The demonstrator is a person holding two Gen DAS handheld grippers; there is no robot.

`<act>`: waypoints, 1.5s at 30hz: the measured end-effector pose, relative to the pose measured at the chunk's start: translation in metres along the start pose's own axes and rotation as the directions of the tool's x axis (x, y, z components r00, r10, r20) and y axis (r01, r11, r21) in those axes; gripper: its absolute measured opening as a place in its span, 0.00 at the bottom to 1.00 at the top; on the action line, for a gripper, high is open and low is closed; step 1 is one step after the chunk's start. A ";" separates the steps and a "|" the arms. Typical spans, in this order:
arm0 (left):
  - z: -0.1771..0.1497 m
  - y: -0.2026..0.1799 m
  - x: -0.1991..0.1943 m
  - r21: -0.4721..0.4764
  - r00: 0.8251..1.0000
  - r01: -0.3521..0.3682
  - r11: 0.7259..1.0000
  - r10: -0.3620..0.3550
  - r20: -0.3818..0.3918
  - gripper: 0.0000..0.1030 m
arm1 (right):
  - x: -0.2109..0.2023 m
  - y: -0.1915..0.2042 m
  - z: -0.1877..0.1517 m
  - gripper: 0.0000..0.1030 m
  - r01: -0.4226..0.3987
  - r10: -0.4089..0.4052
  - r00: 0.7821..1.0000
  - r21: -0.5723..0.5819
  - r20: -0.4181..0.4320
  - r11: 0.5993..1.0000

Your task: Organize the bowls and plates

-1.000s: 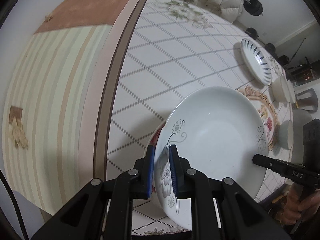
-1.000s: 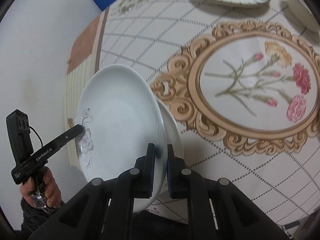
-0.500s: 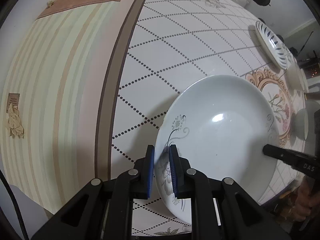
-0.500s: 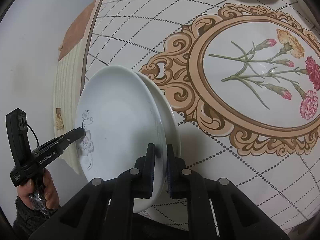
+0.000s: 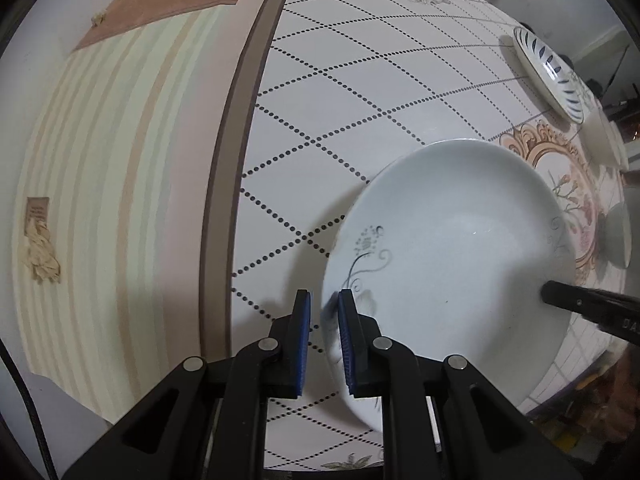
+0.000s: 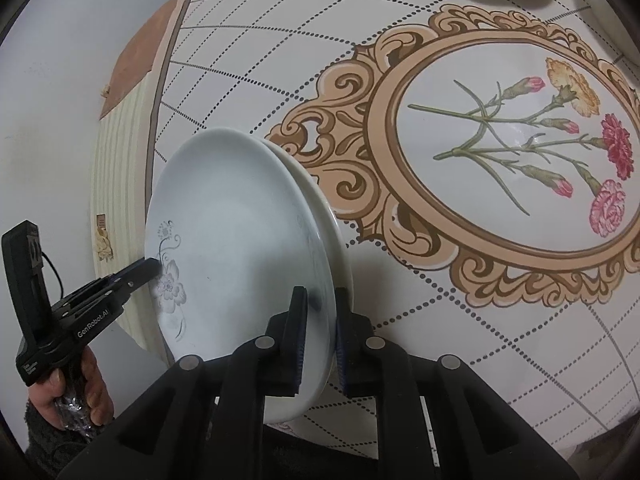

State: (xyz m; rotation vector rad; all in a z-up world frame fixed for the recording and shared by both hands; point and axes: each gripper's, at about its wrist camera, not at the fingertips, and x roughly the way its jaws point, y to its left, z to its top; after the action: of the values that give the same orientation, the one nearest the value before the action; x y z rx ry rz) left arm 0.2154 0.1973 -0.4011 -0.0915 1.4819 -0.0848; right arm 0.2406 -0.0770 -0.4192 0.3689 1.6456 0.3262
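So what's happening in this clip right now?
A person holds a gripper in each hand, and both are at opposite rims of one white floral-print plate. The left gripper is clamped on the rim by the grey flower print. The right gripper has the far rim between its jaws, which are opening. The plate sits on a second white plate on the dotted-grid tablecloth. A blue-striped plate lies farther along the table.
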 end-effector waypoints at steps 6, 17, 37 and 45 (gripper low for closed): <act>-0.002 -0.006 0.001 0.023 1.000 -0.006 1.000 0.006 -0.011 0.11 | -0.001 0.006 -0.001 0.14 0.032 -0.031 0.999 0.013 -0.036 0.999; -0.009 -0.021 -0.015 0.015 0.998 -0.058 0.998 0.058 -0.017 0.18 | -0.015 0.028 -0.005 0.42 0.161 -0.163 0.986 -0.056 -0.045 0.985; 0.053 -0.109 -0.091 0.099 0.990 -0.115 0.989 0.106 0.088 0.97 | -0.111 0.021 0.011 1.00 0.261 -0.260 0.958 0.011 0.121 0.965; 0.180 -0.180 -0.078 0.214 0.984 -0.122 0.969 0.091 0.152 0.97 | -0.162 -0.056 0.110 1.00 0.226 -0.269 0.933 0.194 0.238 0.955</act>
State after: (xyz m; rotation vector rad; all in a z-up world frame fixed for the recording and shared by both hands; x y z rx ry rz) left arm 0.3875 0.0291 -0.2875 0.1617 1.3245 -0.1540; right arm 0.3620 -0.1971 -0.3080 0.3070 1.4405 -0.0492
